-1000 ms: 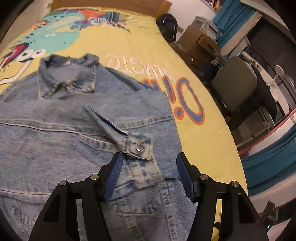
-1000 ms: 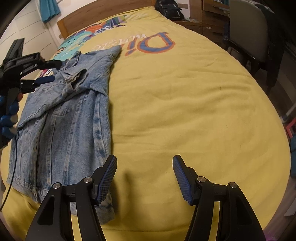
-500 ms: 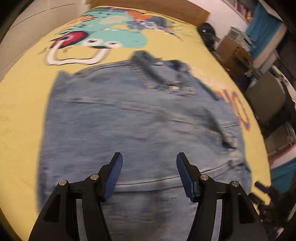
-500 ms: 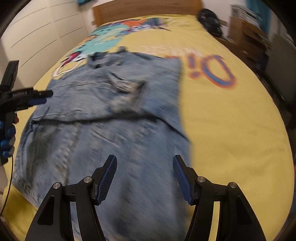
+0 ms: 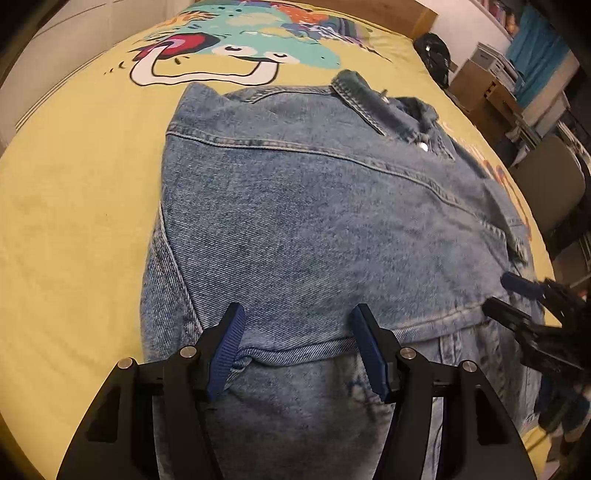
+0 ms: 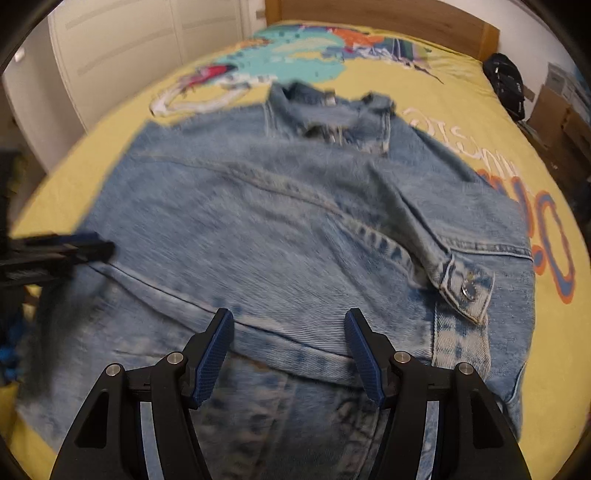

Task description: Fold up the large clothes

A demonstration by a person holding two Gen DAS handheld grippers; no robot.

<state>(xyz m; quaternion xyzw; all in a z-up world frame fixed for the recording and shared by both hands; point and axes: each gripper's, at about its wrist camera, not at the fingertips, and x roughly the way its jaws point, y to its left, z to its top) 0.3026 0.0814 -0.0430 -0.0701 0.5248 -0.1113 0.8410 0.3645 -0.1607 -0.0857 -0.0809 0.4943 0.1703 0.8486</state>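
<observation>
A light blue denim jacket (image 5: pixel 314 206) lies flat on the yellow bedspread (image 5: pixel 74 206), collar at the far end, both sleeves folded across its body. Its buttoned cuff (image 6: pixel 467 291) lies at the right in the right wrist view. My left gripper (image 5: pixel 297 350) is open and empty, low over the folded sleeve's lower edge near the jacket's left side. My right gripper (image 6: pixel 288 354) is open and empty over the same sleeve edge, nearer the middle (image 6: pixel 295 229). Each gripper shows at the edge of the other's view, the right one (image 5: pixel 524 306) and the left one (image 6: pixel 74 247).
The bedspread carries a cartoon print (image 5: pixel 236 48) and lettering (image 6: pixel 554 236). A wooden headboard (image 6: pixel 388 14) is at the far end. A black bag (image 6: pixel 506 81), boxes (image 5: pixel 480 85) and a chair (image 5: pixel 554 184) stand to the right of the bed. White wardrobe doors (image 6: pixel 129 55) stand to the left.
Both grippers have swung over to the jacket's lower part and come closer to it. The left one moved from the cuff to the left side; the right one moved in from the bare bedspread.
</observation>
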